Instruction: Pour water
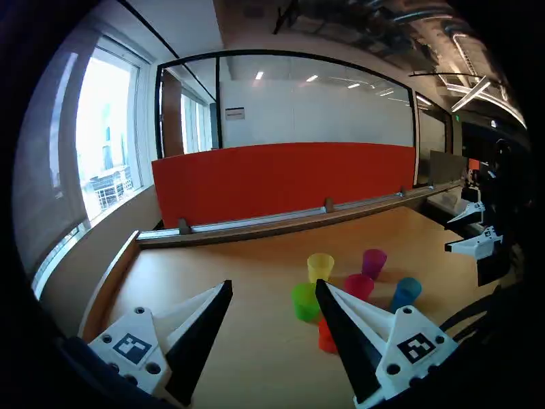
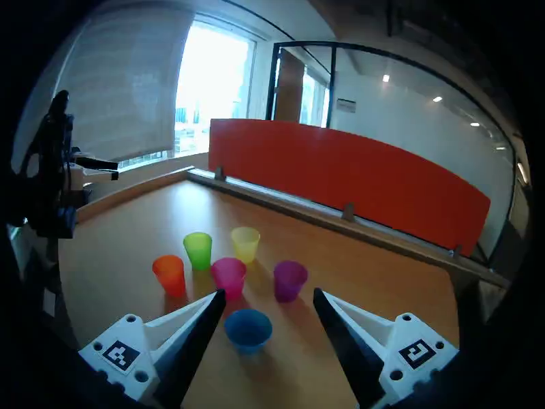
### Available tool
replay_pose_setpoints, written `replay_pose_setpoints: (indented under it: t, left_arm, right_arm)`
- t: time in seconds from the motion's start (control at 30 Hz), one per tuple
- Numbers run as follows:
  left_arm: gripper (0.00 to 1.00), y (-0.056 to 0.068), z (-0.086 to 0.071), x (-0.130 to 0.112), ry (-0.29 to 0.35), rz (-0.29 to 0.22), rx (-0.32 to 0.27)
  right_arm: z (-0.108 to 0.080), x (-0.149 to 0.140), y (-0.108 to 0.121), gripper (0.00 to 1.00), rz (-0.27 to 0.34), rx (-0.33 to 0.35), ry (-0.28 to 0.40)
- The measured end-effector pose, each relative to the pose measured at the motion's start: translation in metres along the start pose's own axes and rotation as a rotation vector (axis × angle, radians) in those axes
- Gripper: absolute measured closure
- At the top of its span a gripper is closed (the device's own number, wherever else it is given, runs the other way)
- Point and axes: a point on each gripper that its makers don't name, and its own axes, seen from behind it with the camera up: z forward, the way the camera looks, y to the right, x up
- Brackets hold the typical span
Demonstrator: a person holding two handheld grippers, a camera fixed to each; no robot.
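Several coloured plastic cups stand upright in a cluster on the wooden table. In the right gripper view, the blue cup sits between the spread fingers of my right gripper, which is open and not touching it. Beyond it are the pink cup, purple cup, orange cup, green cup and yellow cup. My left gripper is open and holds nothing. Ahead of it stand the green cup and yellow cup; its right finger partly hides the orange cup.
An orange divider panel on a rail closes the table's far edge. Windows line one side. The right gripper shows at the right edge of the left gripper view, and the left gripper at the left edge of the right gripper view.
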Motion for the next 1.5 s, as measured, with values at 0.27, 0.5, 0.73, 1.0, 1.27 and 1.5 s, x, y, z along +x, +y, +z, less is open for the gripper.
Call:
replay_pose_setpoints:
  t: [0.27, 0.5, 0.73, 1.0, 1.27, 1.5]
  left_arm:
    - [0.1, -0.006, -0.007, -0.01, -0.018, -0.014, 0.03]
    - [0.1, -0.011, -0.012, -0.016, -0.03, -0.012, 0.051]
    - [0.1, -0.013, -0.017, -0.021, -0.042, -0.018, 0.069]
    - [0.1, -0.014, -0.021, -0.028, -0.055, -0.022, 0.084]
    - [0.1, -0.013, -0.024, -0.033, -0.065, -0.029, 0.093]
    - [0.1, -0.014, -0.026, -0.038, -0.077, -0.033, 0.102]
  right_arm:
    - [0.021, -0.036, -0.012, 0.0, -0.014, 0.045, -0.053]
    - [0.041, -0.076, -0.021, 0.0, -0.026, 0.07, -0.114]
    - [0.057, -0.106, -0.031, 0.0, -0.037, 0.09, -0.164]
    - [0.07, -0.129, -0.033, 0.0, -0.029, 0.089, -0.206]
    - [0.083, -0.145, -0.03, 0.0, -0.018, 0.082, -0.235]
    - [0.095, -0.153, -0.031, 0.0, -0.011, 0.085, -0.241]
